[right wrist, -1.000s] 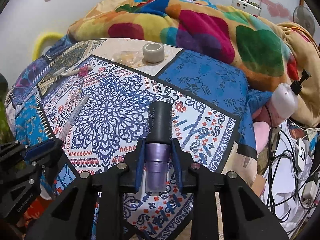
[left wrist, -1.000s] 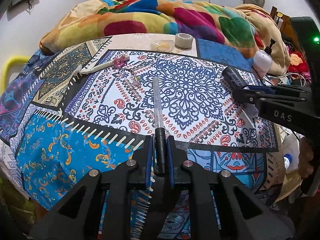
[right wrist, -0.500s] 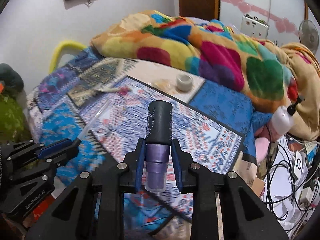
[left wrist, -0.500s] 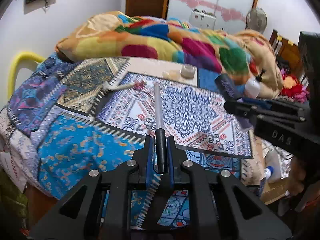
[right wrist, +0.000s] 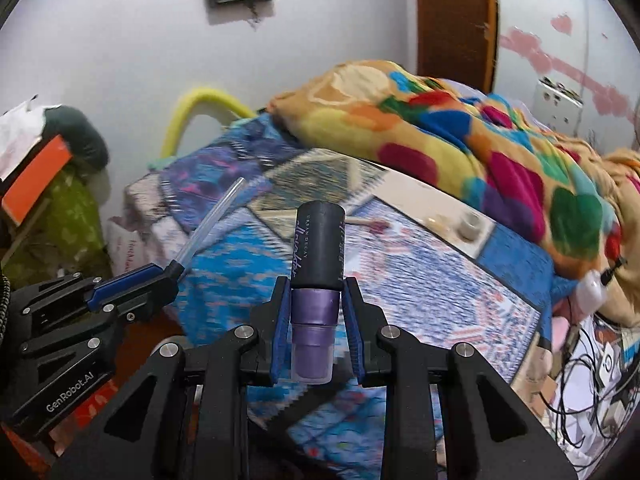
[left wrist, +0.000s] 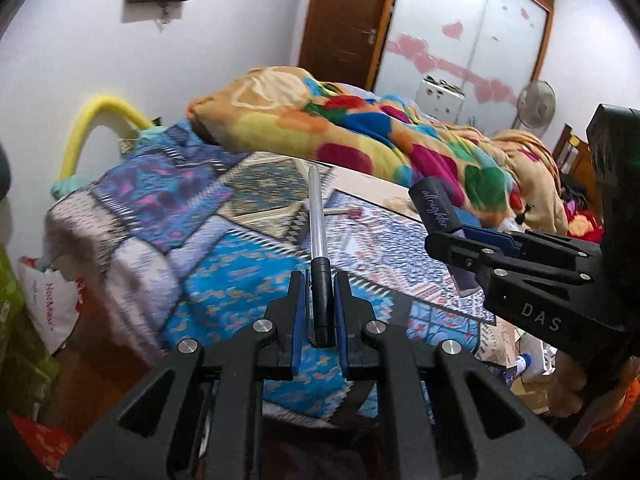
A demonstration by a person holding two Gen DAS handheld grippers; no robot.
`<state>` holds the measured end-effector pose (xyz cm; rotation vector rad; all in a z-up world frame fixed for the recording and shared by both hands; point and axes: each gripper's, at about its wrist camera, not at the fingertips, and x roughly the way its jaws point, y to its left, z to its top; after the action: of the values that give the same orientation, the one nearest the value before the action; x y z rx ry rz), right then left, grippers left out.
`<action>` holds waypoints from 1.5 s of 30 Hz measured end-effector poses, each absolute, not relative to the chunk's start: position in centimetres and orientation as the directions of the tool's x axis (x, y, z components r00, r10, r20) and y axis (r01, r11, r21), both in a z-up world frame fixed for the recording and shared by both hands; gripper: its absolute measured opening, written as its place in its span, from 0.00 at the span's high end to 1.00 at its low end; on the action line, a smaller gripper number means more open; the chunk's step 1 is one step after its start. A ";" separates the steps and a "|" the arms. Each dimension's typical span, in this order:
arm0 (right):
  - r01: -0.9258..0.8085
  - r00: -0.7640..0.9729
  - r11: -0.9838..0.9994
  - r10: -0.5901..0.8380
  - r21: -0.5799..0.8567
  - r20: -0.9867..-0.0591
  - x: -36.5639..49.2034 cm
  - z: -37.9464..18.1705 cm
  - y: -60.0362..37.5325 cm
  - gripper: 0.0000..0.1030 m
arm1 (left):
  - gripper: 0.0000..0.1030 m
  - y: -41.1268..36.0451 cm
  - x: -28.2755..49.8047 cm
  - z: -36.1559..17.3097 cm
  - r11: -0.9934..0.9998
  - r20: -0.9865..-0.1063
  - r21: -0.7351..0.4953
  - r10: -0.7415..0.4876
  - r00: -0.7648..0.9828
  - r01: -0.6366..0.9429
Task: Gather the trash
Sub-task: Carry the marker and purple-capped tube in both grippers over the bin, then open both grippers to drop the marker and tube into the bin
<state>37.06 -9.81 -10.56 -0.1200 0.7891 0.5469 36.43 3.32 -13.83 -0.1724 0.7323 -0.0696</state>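
On the left, my left gripper (left wrist: 320,312) is pinching the black end of a clear-barrelled pen (left wrist: 317,216), jaws pressed almost together around it, the barrel sticking forward over the patterned bedspread (left wrist: 224,280). To its right, my right gripper (right wrist: 316,312) is clamping the purple neck of a black-capped spray bottle (right wrist: 318,272), pads tight on both sides. Both pieces of trash are in the air in front of me, clear of the bed. Farther right and far, a tape roll (right wrist: 469,225) and a small stick with a pink end (right wrist: 366,222) are lying on the cloth, not yet collected. I am judging the pen the riskier hold: gripped only at its tip, it could pivot or slide out if I swing fast. The bottle's smooth neck could slip downward too.
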 end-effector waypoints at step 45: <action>-0.717 -0.024 0.671 0.248 0.190 -0.968 31.1 -32.7 17.9 0.77 | 0.87 26.7 25.5 -40.6 0.823 -0.942 -0.229 -0.053 0.332 -0.519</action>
<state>31.10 17.88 -32.66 -0.4263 1.3938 0.8082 25.49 26.68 -40.62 -0.5548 1.2080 0.3260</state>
